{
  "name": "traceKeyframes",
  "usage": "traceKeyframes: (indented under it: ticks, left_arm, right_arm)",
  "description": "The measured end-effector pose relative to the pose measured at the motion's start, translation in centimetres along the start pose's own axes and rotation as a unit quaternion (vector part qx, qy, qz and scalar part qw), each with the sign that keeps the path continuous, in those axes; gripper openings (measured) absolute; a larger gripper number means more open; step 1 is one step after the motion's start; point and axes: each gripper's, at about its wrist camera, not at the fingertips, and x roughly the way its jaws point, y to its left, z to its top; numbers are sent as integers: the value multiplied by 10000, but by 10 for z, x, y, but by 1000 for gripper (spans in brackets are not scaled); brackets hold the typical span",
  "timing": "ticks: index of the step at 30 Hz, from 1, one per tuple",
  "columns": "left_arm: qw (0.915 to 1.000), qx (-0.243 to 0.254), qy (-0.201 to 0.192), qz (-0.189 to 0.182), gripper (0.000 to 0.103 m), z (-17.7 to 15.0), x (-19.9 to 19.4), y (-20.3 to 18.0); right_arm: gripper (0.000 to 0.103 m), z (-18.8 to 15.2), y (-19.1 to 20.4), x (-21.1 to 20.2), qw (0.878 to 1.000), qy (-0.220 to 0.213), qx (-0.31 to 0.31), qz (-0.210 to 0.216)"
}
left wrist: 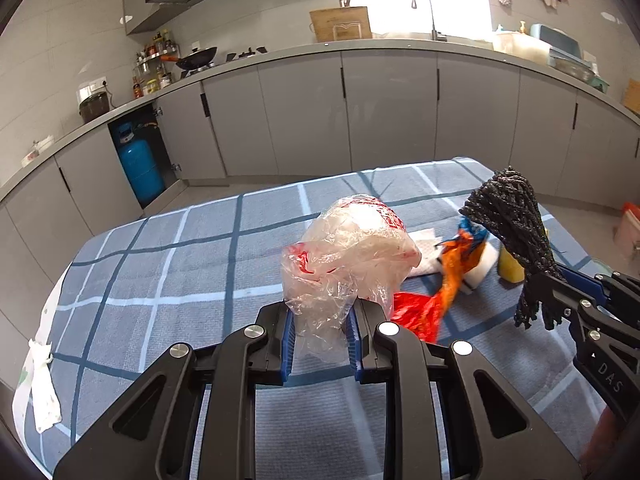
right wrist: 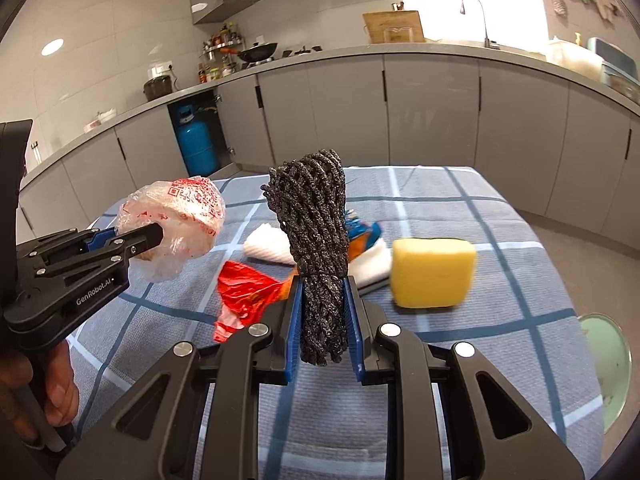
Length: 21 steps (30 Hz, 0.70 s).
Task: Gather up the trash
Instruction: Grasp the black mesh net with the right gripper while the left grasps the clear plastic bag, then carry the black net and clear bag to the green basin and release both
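Both jaws were pinching loads: the left gripper [left wrist: 320,340] pressed on a crumpled clear plastic bag [left wrist: 348,256], the right gripper [right wrist: 322,328] on a dark rope bundle [right wrist: 320,240] standing upright, both lifted above the checked tablecloth [left wrist: 160,280]. Below and ahead lay a red wrapper [right wrist: 244,296], white tissue [right wrist: 266,246] and a yellow sponge [right wrist: 432,272], nearer the right gripper. No bin could be made out with certainty.
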Motion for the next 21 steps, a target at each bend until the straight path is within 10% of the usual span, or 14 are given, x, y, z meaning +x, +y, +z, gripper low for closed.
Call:
traceKeyframes:
  ticks: [21]
  left_arm:
    - [9967,554,-219,-551,22,30,-12,-85]
  right_arm:
    - [22,-3,-74,-38,9963,-340,645,-462]
